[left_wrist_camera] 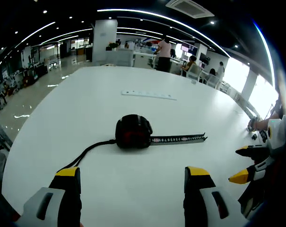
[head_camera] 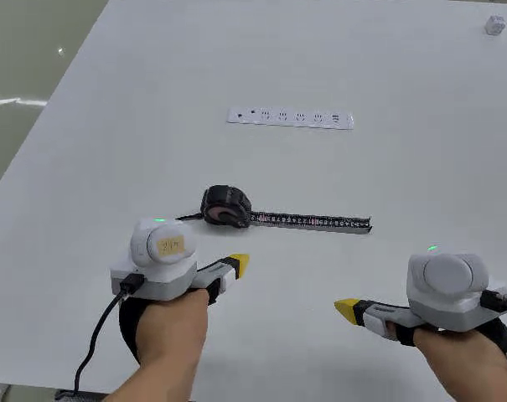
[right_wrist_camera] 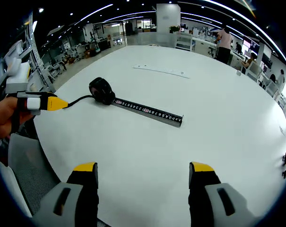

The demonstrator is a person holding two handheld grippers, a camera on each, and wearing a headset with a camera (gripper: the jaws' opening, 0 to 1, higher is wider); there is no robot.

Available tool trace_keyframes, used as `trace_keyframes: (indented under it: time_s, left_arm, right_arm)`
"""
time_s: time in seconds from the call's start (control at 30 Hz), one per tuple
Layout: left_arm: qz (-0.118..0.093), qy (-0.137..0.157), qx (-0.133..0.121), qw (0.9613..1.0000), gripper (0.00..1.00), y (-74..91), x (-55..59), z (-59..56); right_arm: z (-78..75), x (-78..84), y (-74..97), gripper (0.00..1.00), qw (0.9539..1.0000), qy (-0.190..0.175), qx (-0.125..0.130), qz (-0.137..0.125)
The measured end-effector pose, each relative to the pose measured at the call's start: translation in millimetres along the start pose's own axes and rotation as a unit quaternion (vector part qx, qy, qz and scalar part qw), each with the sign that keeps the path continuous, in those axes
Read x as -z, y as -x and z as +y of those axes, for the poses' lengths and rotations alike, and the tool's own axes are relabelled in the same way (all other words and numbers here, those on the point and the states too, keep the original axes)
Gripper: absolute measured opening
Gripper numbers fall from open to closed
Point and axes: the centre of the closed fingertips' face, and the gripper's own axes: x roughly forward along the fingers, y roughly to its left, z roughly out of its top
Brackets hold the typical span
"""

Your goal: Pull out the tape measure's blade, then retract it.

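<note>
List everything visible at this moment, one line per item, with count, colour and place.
smooth broad table: one, white, under everything.
tape measure with rounded plastic case: one, black, mid-table, ahead of the left gripper.
narrow flat measuring blade: one, dark with pale marks, pulled out of the case and lying flat on the table.
thin wrist cord: one, black, trailing from the case on the side opposite the blade.
long flat power strip: one, white, beyond the tape measure.
small blocky object: one, white, far right; too small to identify.
left gripper: one, white with yellow tips, open, holding nothing.
right gripper: one, same colours, open, holding nothing.
hands: two, one on each gripper.
</note>
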Motion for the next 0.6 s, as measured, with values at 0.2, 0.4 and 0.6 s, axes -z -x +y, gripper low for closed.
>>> trace_keyframes:
  time_s: [0.2,0.4,0.6]
  left_arm:
    - [0.000,0.002,0.000,1.0000,0.87,-8.5,-1.9,-1.2]
    - [0.001,0.004,-0.001,1.0000,0.86,-16.1,-2.4,-2.2]
    - [0.001,0.005,-0.001,1.0000,0.86,-24.3,-5.3,-2.9]
  right_arm:
    - [-3.2,-0.5,-5.9,0.80,1.0000,0.006,-0.001,0.006]
    - [-5.8,0.2,-12.8,0.78,0.9998,0.014,-0.004,0.012]
    - [-8.6,-1.3,-19.2,0.77,0.9995,0.025,-0.007,0.017]
